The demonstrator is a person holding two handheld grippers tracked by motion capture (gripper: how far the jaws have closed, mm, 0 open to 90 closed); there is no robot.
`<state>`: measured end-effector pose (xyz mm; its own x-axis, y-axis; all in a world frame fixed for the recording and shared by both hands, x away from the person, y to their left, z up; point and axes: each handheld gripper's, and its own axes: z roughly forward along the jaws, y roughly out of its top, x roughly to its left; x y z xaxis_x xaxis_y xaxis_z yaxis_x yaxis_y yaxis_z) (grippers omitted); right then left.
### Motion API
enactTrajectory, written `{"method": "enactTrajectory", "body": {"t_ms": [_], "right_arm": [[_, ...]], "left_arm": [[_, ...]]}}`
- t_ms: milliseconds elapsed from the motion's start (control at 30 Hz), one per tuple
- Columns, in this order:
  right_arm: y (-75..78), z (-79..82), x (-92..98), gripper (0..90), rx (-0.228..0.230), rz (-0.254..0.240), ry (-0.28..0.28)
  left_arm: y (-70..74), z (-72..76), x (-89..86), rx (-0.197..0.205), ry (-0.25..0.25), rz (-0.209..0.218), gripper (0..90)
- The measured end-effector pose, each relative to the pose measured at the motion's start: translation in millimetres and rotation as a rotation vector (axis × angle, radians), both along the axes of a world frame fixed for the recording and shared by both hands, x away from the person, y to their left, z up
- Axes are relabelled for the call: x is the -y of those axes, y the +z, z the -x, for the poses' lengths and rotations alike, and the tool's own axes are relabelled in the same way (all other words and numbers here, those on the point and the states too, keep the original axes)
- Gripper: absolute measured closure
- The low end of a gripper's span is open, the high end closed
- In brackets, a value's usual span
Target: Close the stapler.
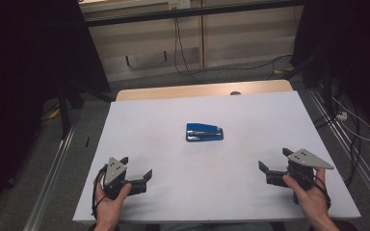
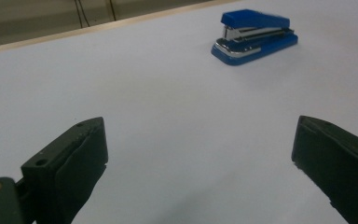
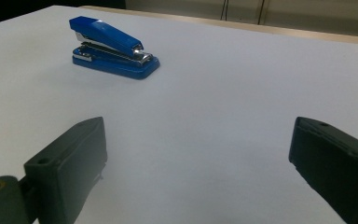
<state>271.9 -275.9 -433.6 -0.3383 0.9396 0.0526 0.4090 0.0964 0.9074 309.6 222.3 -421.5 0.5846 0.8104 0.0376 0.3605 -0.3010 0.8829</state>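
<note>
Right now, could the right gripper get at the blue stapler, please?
Probably yes: the right gripper is open, and bare white table lies between it and the blue stapler.

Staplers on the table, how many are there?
1. The blue stapler lies mid-table on the white table, ahead of both open tongs, apart from them.
</note>
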Motion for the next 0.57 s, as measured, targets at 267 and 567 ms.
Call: {"method": "enactTrajectory", "body": {"t_ms": [267, 567], "right_arm": [[1.0, 0.5, 5.1, 3.5, 0.046, -0.051, -0.027], [-0.9, -3.5, 1.4, 2.5, 0.034, -0.058, -0.026]], "left_arm": [[2.0, -1.1, -3.9, 0.015, 0.026, 0.027, 3.7], [1.5, -5.6, -6.0, 0.003, 0.029, 0.025, 3.7]]}}
